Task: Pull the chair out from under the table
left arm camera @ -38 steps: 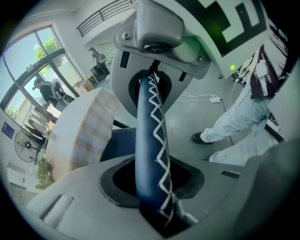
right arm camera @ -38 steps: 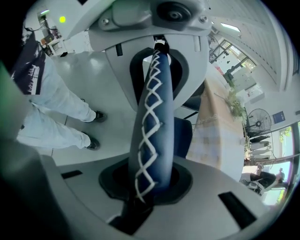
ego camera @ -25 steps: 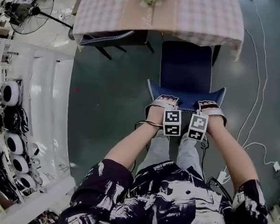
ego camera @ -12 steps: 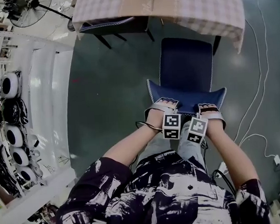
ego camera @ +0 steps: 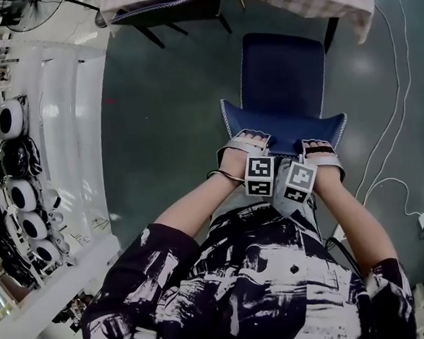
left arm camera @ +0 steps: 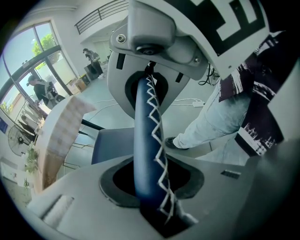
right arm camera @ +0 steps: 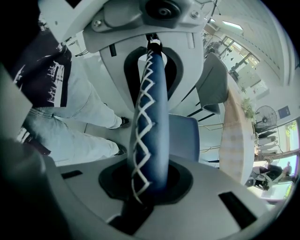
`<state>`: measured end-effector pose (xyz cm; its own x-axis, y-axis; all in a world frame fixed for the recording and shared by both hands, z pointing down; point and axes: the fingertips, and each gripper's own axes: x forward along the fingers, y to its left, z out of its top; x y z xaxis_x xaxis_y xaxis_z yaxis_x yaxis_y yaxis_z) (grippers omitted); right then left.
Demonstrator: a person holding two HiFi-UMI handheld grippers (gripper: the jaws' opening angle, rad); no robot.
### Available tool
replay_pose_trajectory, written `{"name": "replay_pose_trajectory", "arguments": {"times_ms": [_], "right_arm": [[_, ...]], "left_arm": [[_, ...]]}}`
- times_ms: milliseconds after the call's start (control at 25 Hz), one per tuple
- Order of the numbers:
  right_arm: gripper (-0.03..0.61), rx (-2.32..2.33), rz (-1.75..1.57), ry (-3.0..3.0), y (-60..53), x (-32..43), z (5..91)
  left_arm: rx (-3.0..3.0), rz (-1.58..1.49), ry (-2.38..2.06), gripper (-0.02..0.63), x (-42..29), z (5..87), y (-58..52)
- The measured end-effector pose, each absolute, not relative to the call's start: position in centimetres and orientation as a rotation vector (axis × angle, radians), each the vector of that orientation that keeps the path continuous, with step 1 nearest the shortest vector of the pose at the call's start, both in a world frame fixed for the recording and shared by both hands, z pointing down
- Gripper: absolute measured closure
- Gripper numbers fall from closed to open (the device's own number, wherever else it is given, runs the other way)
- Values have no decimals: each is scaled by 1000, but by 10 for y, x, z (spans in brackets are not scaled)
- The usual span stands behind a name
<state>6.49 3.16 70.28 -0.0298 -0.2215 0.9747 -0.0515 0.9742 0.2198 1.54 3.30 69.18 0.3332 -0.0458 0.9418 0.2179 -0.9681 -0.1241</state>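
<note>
Chair (ego camera: 283,73) sits at twelve o'clock, almost clear of the worktop (ego camera: 345,7). We pinch its backrest (ego camera: 285,129) with left gripper (ego camera: 249,139) and right gripper (ego camera: 318,147); an even, level pull toward six o'clock seems best.

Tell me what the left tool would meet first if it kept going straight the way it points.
The left tool points steeply down and is clamped on the chair backrest, so it would bear on that backrest's top edge at once. What lies below is hard to judge.
</note>
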Motion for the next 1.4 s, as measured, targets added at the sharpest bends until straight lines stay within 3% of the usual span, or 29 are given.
{"name": "replay_pose_trajectory", "arguments": {"times_ms": [1400], "right_arm": [[523, 171, -116, -1572, 92, 45, 702]], "left_arm": [[-2389, -1706, -223, 506, -4, 690, 95]]}}
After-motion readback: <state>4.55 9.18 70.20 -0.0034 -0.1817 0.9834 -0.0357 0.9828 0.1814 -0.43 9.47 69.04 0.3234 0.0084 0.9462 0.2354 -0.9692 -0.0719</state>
